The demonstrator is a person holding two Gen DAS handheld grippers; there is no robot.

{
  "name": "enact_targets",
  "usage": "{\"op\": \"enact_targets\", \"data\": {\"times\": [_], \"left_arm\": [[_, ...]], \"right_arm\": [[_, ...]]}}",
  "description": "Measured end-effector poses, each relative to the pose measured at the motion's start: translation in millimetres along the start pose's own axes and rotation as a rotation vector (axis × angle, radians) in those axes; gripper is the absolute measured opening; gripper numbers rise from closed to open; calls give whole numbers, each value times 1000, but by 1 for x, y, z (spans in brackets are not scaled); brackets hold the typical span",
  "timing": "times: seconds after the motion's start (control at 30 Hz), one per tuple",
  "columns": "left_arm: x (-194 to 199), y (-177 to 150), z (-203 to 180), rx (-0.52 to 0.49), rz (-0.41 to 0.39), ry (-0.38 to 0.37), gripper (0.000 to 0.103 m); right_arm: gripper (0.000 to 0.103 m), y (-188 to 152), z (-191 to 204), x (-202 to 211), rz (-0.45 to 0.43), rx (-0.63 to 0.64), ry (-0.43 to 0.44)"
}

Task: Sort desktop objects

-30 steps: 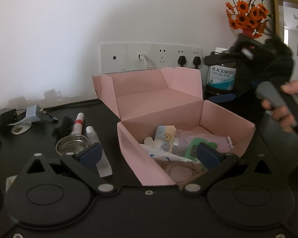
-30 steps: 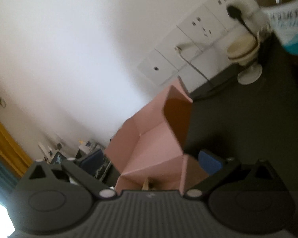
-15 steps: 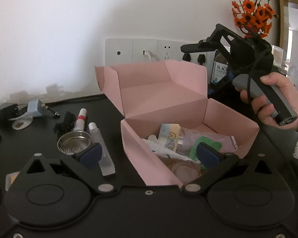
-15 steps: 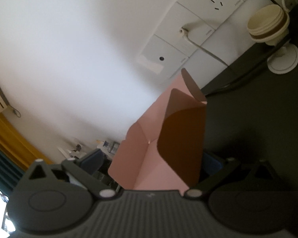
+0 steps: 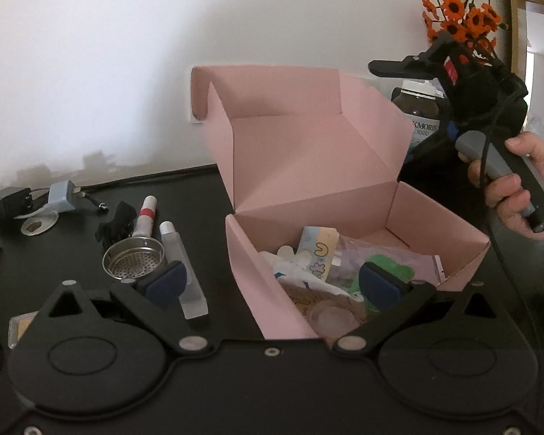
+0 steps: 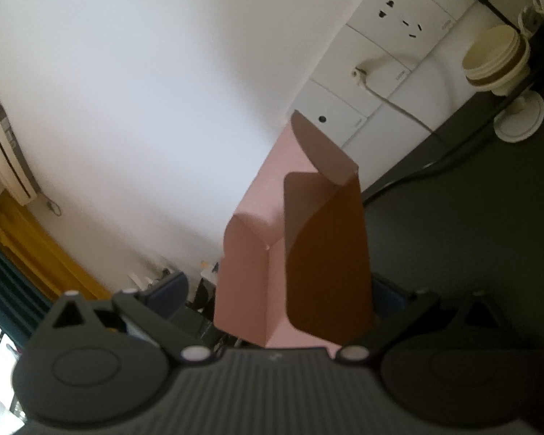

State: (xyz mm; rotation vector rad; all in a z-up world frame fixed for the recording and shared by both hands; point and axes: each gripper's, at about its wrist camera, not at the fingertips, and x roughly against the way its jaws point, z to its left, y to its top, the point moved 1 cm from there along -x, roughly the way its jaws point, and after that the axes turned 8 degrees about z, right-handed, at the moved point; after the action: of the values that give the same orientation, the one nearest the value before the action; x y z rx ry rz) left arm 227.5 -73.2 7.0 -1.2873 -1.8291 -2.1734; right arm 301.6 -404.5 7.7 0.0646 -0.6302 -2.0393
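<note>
pink box (image 5: 344,195) on the black desk (image 5: 199,195), lid up, already half full | right gripper (image 6: 277,291) wide open around the lid's side flap, not pinching | left gripper (image 5: 268,281) wide open, empty, near the clear tube (image 5: 183,272) | I'd steady that lid first, loose bits go in after

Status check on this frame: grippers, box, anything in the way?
Left gripper open, empty, over front wall of pink box. Right gripper open, lid flap between its jaws. Strainer and tubes unsorted. Nothing in the way.
</note>
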Motion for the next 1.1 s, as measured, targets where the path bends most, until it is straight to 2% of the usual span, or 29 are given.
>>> {"op": "enact_targets", "data": {"times": [0.43,0.63,0.8,1.1], "left_arm": [[-3,1,4,16,13,-12,103],[-2,0,-4,-35,14,9,103],[-2,0,-3,-28,21,-2,103],[-1,1,-3,-21,23,-7,103]], "right_arm": [[102,12,25,-9,56,76,-20],[102,7,21,-13,74,68,-53],[102,7,14,-15,87,49,-63],[102,32,-4,-25,97,12,-115]]}}
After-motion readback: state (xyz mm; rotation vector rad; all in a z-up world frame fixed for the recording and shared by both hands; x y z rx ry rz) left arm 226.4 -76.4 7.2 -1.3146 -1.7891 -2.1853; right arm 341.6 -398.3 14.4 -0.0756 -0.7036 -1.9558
